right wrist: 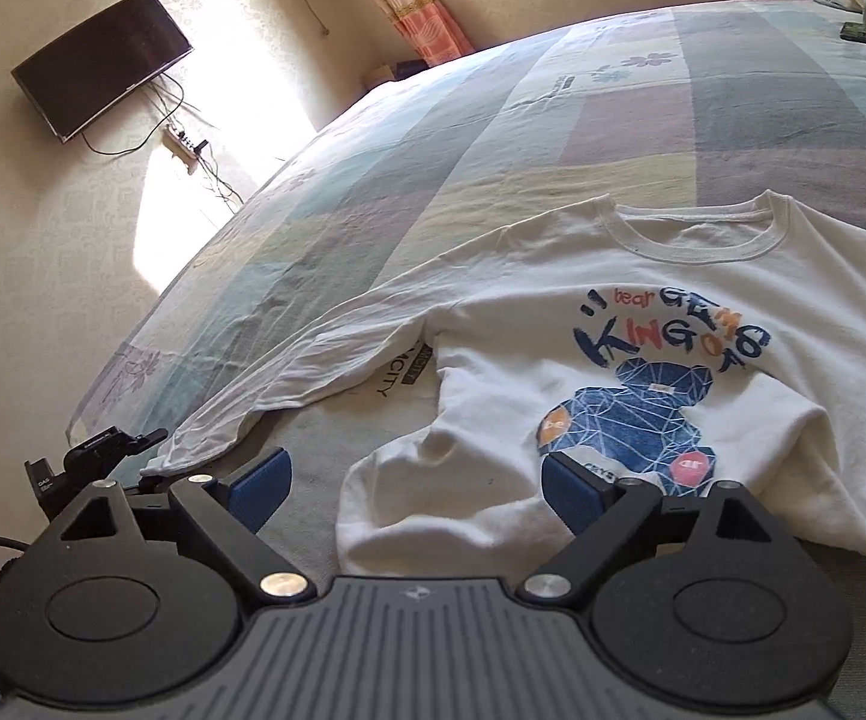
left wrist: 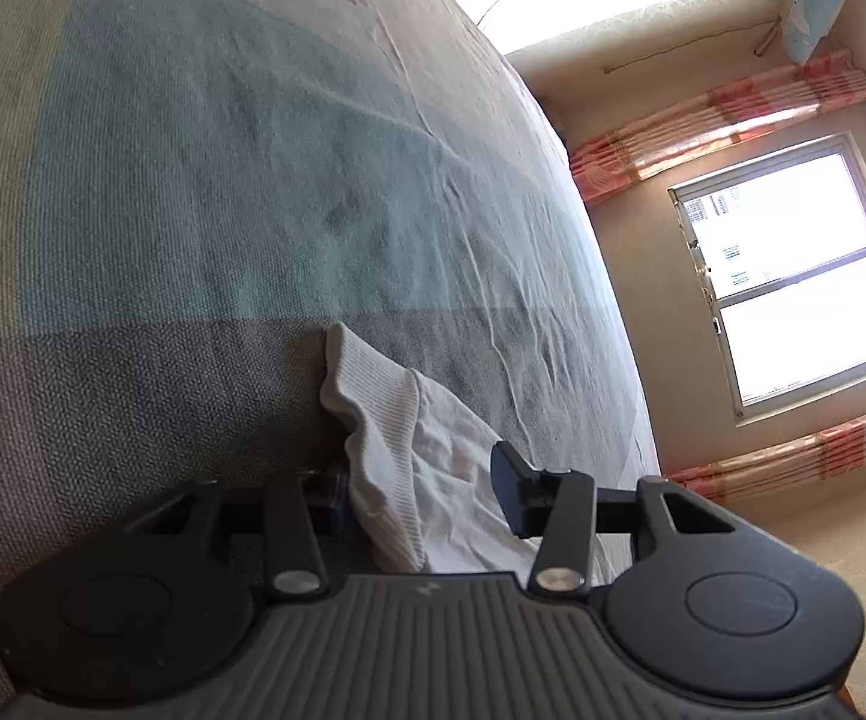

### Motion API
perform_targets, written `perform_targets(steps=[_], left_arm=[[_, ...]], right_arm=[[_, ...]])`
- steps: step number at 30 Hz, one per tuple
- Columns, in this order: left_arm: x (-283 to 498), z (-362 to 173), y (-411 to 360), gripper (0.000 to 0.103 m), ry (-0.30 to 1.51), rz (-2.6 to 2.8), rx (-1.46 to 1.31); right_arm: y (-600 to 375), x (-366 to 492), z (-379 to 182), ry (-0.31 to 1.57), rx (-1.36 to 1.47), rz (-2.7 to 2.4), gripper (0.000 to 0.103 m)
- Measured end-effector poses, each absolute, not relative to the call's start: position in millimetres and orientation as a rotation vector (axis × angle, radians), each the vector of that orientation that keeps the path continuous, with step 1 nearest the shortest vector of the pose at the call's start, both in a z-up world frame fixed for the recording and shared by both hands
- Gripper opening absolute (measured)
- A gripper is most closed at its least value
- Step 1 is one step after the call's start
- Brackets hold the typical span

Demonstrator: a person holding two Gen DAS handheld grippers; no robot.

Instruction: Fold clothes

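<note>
One white sweatshirt lies face up on the bed, spread over a patchwork cover of grey, teal, cream and mauve squares. Its chest carries a blue bear print with lettering arched above it, and the ribbed collar sits toward the far side. One long sleeve stretches out flat to the left, its cuff near the bed's edge; the lower hem is bunched up in soft folds nearest the camera.

The right tongs hover just over that bunched hem with their blue pads spread wide, nothing pressed between them.

Seen from the left wrist, the left tongs are partly apart, and the ribbed cuff with its crumpled sleeve cloth passes between the two fingers. One pad is hidden behind the fabric, so I cannot tell whether the cloth is pinched or only lying there.

A dark television hangs on the wall past the bed, cables trailing below it, and a bright window with orange curtains stands beyond
</note>
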State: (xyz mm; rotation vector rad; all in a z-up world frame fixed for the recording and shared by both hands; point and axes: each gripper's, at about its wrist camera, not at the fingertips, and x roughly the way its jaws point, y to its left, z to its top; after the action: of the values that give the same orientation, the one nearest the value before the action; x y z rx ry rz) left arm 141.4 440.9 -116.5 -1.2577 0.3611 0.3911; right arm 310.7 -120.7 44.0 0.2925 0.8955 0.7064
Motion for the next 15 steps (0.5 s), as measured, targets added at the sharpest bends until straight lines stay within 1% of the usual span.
perform_targets(steps=[6,7,8,9,10,12,14,15], left_arm=[[144,-120,446,0.046,0.347,0.375,-1.238],[146,-121,447,0.044,0.347,0.376,-1.231],[147,-121,447,0.039,0.357,0.385,-1.219],[147,-122,446,0.021,0.383,0.421,-1.198],[146,-123,446,0.010,0.411,0.460,-1.175],[139,-128,444,0.010,0.368,0.457,-1.221],[148,-116,442,0.010,0.408,0.479,-1.156],[153,-110,442,0.007,0.430,0.490,-1.120]], right_arm=[[-82,306,40,0.938,0.205,0.788,0.095],[-82,307,40,0.939,0.206,0.787,0.095],[-82,307,40,0.939,0.210,0.785,0.095],[-84,308,39,0.941,0.216,0.777,0.095],[-86,309,39,0.943,0.222,0.767,0.095],[-89,310,37,0.947,0.232,0.747,0.095],[-93,309,37,0.948,0.235,0.730,0.095],[-95,309,36,0.948,0.236,0.722,0.095]])
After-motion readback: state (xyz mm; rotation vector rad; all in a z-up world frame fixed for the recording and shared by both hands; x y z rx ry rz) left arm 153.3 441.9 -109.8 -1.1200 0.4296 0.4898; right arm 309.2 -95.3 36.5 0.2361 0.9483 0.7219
